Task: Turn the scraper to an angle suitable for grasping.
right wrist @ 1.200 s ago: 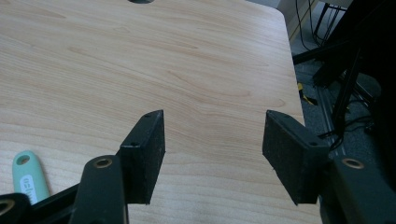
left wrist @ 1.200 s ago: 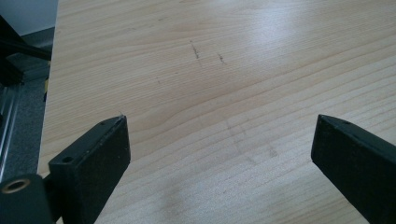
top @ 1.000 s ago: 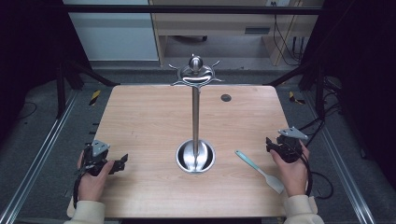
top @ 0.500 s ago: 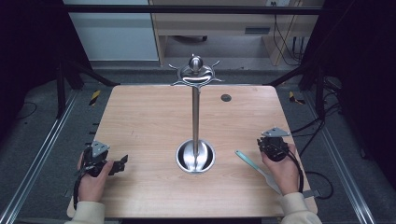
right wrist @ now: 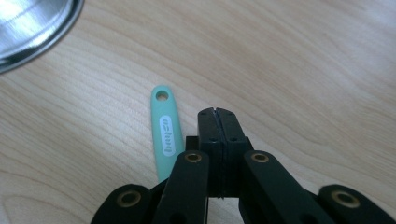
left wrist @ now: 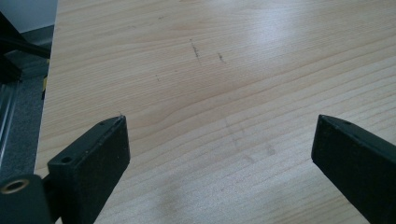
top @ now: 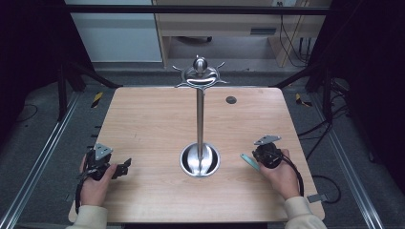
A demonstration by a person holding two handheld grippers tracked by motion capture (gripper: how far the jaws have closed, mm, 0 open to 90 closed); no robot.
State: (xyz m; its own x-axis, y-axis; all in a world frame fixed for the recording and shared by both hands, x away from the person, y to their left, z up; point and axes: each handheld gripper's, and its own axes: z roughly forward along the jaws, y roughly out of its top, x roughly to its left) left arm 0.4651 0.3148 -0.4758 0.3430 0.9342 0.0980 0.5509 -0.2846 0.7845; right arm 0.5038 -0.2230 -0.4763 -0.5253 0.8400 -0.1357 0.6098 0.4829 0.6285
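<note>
1. The left gripper (top: 125, 167) rests near the table's left front edge in the person's left hand (top: 95, 181). Its flat black jaws stand wide apart over bare, pale wood-grain table (left wrist: 210, 93), nothing between them.
2. A polished metal stand (top: 199, 119) rises mid-table: round, shiny base, slim pole, curved hooks on top. Open wood lies all around it.
3. A mint-green plastic handle (right wrist: 164, 130), slim and rounded with a hole at its tip, lies flat between the base and the right gripper (right wrist: 215, 116), just beside the jaws.
4. The right gripper's jaws are pressed together, gripping nothing, near the table's right edge.
</note>
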